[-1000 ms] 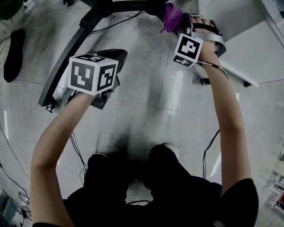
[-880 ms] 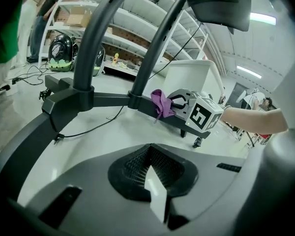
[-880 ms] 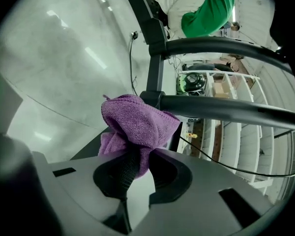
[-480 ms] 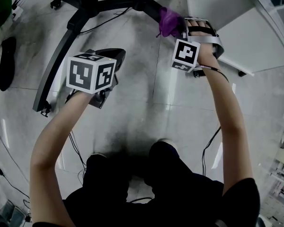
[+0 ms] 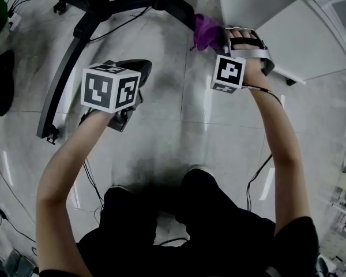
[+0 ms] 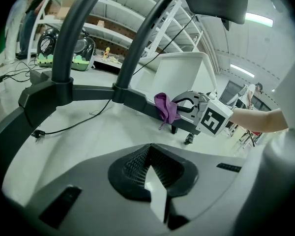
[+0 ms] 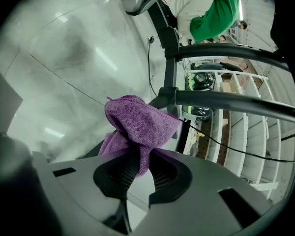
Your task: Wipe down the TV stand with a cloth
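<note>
The cloth (image 7: 137,127), purple and bunched, is pinched in my right gripper (image 7: 137,168): its jaws are clamped on a fold, and the rest puffs out past the tips. From the head view, the cloth (image 5: 206,30) sits at the front of the right gripper (image 5: 219,36), right by the end of one black leg of the stand (image 5: 69,68). From my left gripper's view the cloth (image 6: 165,108) hangs against that same leg; I cannot tell whether it actually touches.

My left gripper (image 6: 155,173) has its jaws together with nothing between them. In the head view, the left gripper (image 5: 132,74) is held above the floor (image 5: 179,131), between two legs of the stand and well apart from the cloth.

The stand (image 6: 88,90) spreads its dark legs low over the glossy floor, with a castor (image 5: 59,7) at one tip. A thin cable (image 6: 64,127) trails across the floor beside it. A white panel (image 5: 288,22) lies to my right, just beyond the right gripper.
</note>
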### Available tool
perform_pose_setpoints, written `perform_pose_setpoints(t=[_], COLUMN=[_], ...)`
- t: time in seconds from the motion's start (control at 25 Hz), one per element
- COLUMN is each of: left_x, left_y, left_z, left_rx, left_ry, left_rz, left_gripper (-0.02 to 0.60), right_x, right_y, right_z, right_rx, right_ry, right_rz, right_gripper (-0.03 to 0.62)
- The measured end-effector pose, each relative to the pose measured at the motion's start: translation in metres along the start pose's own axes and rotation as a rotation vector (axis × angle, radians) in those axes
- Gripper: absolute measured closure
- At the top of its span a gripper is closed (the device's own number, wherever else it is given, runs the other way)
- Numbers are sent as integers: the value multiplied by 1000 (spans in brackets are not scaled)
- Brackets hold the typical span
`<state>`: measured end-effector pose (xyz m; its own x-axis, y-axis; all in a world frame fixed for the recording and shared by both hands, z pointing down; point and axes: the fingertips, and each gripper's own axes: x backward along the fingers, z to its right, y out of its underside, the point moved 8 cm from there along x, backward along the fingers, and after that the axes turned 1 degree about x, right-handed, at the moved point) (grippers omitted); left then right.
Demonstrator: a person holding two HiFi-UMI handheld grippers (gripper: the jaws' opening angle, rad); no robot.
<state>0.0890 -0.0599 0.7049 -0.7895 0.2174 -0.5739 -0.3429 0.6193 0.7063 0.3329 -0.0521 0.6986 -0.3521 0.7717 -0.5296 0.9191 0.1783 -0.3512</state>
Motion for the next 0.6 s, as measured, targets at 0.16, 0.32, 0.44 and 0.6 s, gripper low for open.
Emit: perform_pose_setpoints(t=[0.16,0.32,0.44,0.6], left_x=[-7,-14,-19,-25], left_y=[1,3,4,4], left_z=[6,13,17,22], left_rx=[-1,-10,-12,-11], left_ry=[20,36,48,64], left_rz=[-11,-27,-36,-45], left_gripper=[575,575,575,575], right_x=[6,11,17,26], right_y=[6,13,21,32], right_z=[-7,-14,-21,-33], right_rx=[-20,-43,-47,-43], right_ry=[-17,-46,-66,-68], right_rz=[-5,-13,-23,-35], right_gripper=[525,525,525,525])
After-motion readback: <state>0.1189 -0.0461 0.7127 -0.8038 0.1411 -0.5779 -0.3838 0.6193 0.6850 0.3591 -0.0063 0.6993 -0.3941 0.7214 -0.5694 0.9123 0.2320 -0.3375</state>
